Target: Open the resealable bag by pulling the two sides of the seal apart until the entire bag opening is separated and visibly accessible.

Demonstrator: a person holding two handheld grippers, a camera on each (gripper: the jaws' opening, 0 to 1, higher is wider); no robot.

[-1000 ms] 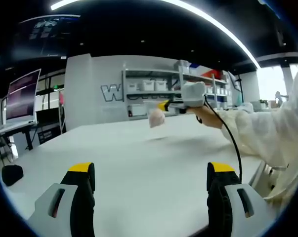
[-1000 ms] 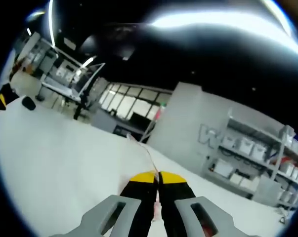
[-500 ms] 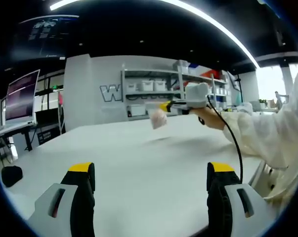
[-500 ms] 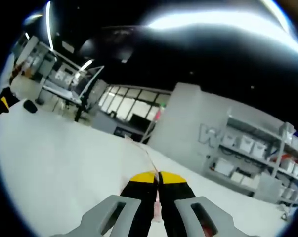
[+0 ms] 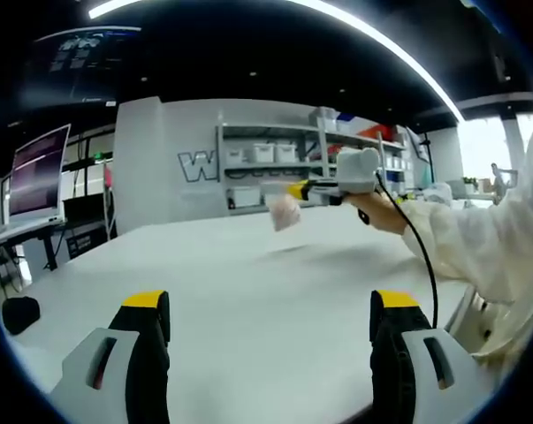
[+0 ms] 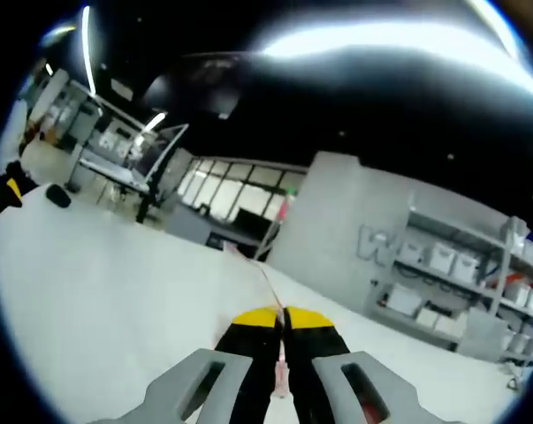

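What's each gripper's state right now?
Left gripper: open, jaws wide apart, empty, above the white table.
Right gripper: shut on the small clear resealable plastic bag, held up off the table.

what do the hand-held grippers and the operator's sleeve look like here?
Left hand-held gripper: grey jaw bodies, black fingers, yellow tips. Right hand-held gripper has the same colours; the left gripper view shows its pale body, a trailing black cable and a white sleeve.
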